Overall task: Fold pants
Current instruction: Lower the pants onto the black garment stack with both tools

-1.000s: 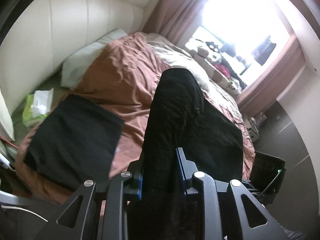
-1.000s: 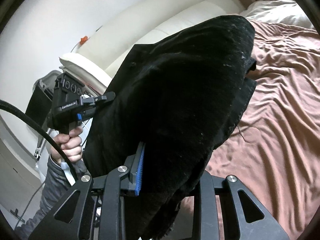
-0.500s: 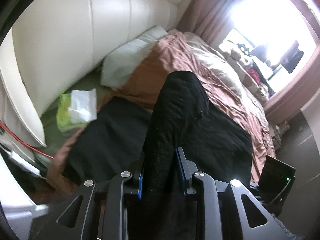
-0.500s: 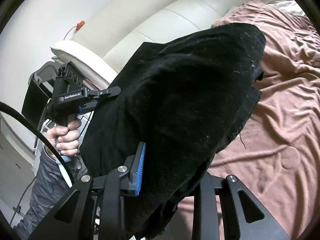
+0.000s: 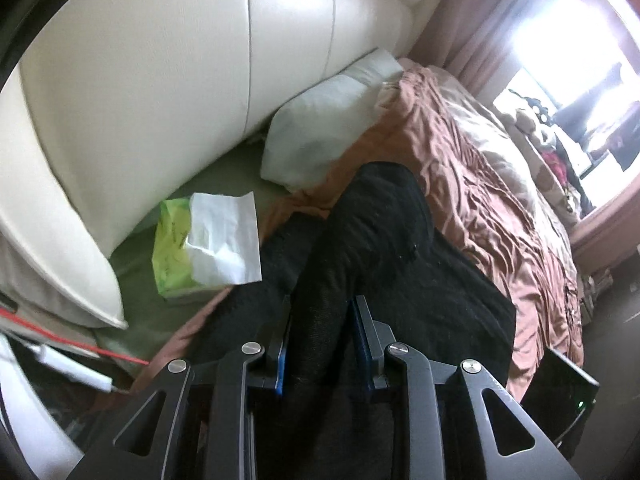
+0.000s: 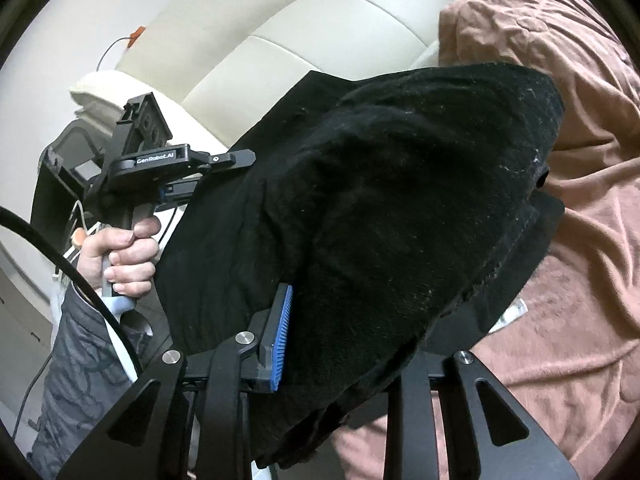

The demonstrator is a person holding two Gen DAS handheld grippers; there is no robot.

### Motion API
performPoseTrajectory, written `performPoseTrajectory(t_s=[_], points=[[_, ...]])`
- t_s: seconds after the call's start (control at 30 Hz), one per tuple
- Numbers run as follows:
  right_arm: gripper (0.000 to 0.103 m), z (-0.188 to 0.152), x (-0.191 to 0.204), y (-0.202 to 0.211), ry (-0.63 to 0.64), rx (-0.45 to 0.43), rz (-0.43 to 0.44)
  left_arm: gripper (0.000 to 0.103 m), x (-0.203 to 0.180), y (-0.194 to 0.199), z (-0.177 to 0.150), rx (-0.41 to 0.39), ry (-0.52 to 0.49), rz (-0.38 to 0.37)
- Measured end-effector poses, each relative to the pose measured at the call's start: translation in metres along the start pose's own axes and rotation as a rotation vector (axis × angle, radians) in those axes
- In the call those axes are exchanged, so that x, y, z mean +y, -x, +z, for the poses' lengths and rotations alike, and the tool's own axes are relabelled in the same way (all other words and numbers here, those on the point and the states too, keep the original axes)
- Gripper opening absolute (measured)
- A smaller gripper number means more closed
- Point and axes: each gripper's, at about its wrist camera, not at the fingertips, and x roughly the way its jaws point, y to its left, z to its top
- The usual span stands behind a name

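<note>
Since the earlier frame both views have swung toward the head of the bed: the cream headboard (image 5: 168,92) now fills more of the left wrist view, and the tissue pack (image 5: 200,244) and pillow (image 5: 324,136) sit nearer its centre. The black pants (image 5: 368,240) are lifted above the brown bedspread (image 5: 492,200), bunched between the two tools. The left hand-held gripper (image 5: 322,344) has its blue pads narrowly apart and pressed on a thick fold of the pants. The right hand-held gripper (image 6: 340,344) is likewise clamped on the fabric; only its left pad shows, the other being buried under cloth. In the right wrist view the pants hide most of the bed and the tips of the left tool, which a person's hand (image 6: 120,256) holds by its handle. A darker layer beneath the lifted fold is hard to separate from it. Open bedspread lies to the right; the headboard bounds the left.
</note>
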Motion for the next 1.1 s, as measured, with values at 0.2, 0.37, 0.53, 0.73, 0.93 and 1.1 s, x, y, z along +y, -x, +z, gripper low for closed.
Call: performPoseTrajectory(t_s=[0.2,0.37,0.53,0.73,0.93,1.1], points=[[0.024,0.001,-0.016,-0.012,-0.01,-0.006,-0.016,0.028,0.004,-0.036,0.007,0.005,-0.003,0.009],[0.027,-0.003,-0.036,-0.028,-0.043,-0.032,-0.047,0.048,0.012,-0.061,0.009,-0.048,0.01,0.166],[0.047,-0.023,-0.08,-0.049,-0.226,0.057,-0.059,0.05,0.031,-0.074,-0.018,-0.01,0.111,0.197],[0.052,-0.035,-0.075,-0.03,-0.223,0.089,-0.032,0.052,0.02,-0.06,-0.056,-0.057,0.118,0.197],[0.046,-0.045,-0.068,-0.021,-0.239,0.102,0.019,0.052,0.002,-0.049,-0.088,-0.098,0.133,0.208],[0.023,-0.047,-0.06,-0.027,-0.256,0.105,0.016,0.052,-0.012,-0.032,-0.118,-0.133,0.148,0.193]])
